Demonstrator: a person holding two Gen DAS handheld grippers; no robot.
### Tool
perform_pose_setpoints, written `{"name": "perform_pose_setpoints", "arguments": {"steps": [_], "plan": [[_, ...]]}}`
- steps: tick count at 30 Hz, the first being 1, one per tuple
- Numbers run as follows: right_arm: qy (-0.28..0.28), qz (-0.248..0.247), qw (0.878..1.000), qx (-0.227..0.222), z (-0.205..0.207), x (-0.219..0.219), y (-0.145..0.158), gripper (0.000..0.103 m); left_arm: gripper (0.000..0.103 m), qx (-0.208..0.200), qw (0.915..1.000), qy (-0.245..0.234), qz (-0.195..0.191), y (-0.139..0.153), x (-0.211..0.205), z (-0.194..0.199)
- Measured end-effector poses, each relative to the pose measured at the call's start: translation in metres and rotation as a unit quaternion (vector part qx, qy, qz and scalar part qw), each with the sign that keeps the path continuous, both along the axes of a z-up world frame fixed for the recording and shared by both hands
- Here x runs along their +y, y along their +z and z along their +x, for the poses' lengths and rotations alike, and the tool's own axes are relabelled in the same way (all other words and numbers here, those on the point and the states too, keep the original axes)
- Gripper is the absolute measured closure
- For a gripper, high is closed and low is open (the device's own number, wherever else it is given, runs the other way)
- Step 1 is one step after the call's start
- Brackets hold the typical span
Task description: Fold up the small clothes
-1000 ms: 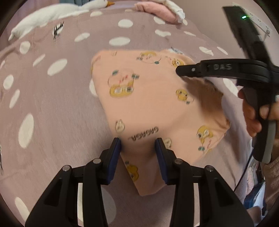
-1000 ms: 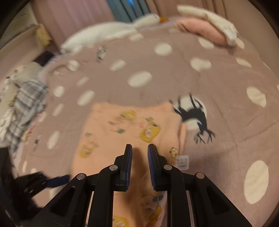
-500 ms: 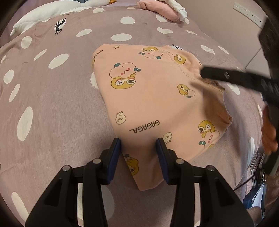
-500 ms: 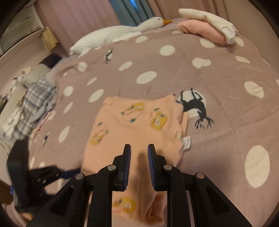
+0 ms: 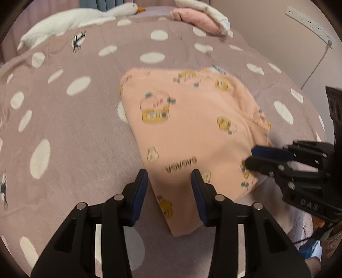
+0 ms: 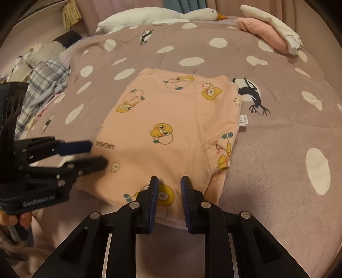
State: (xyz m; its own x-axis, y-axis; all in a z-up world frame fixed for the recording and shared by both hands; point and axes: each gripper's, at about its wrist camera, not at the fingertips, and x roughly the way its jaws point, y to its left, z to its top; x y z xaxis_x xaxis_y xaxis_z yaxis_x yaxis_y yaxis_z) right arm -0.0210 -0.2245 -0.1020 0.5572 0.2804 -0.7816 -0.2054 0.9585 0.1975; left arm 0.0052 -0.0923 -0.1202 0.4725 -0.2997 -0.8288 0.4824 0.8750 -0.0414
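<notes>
A small peach garment [image 5: 192,132] with yellow cartoon prints lies folded flat on the mauve polka-dot bedspread [image 5: 74,128]; it also shows in the right wrist view [image 6: 171,132]. My left gripper [image 5: 168,177] is open and empty over the garment's near left edge; it shows from the side in the right wrist view [image 6: 96,154]. My right gripper [image 6: 168,184] is open with a narrower gap, empty, over the garment's near edge; it shows in the left wrist view [image 5: 250,156] at the garment's right side.
A white goose plush [image 6: 160,15] lies at the back of the bed. Folded pink and cream clothes [image 6: 269,34] sit at the back right. A plaid garment [image 6: 42,79] lies at the left edge. A power strip [image 5: 310,23] hangs on the right wall.
My right gripper has come down from above the garment to its near right edge and opened a little wider. My left gripper stays open in about the same place.
</notes>
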Motion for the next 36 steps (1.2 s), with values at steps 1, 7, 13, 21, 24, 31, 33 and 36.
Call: {"name": "perform_pose_setpoints", "arguments": {"steps": [1,7,13,21,24,31,33,36], "plan": [[-0.001,0.006,1.000,-0.007,-0.002,-0.002,0.004,0.082,0.061,-0.004,1.0000,0.000,-0.002,0.003,-0.001,0.002],[-0.024,0.024,0.999,-0.037,-0.004,-0.012,0.016,0.082,0.061,-0.026,0.9996,0.009,-0.005,0.016,-0.013,0.026],[-0.034,0.027,0.999,-0.022,0.001,-0.015,0.007,0.082,0.061,-0.028,0.9994,0.018,0.004,0.014,-0.022,0.053],[-0.034,0.058,0.998,0.004,0.001,-0.023,-0.001,0.082,0.061,-0.008,0.9997,0.013,0.017,0.000,-0.023,0.058],[-0.048,0.111,0.993,0.004,0.001,-0.040,0.004,0.076,0.044,0.005,0.9997,0.021,-0.013,0.008,-0.009,0.056],[-0.108,0.225,0.968,0.033,0.009,-0.089,-0.005,0.047,0.029,0.099,0.9837,0.071,-0.132,0.003,0.050,0.056],[-0.118,0.234,0.964,0.047,0.012,-0.095,-0.012,0.047,0.029,0.136,0.9737,0.072,-0.168,-0.004,0.059,0.057],[-0.131,0.264,0.953,0.070,0.020,-0.102,-0.022,0.047,0.029,0.179,0.9590,0.067,-0.209,-0.015,0.064,0.056]]}}
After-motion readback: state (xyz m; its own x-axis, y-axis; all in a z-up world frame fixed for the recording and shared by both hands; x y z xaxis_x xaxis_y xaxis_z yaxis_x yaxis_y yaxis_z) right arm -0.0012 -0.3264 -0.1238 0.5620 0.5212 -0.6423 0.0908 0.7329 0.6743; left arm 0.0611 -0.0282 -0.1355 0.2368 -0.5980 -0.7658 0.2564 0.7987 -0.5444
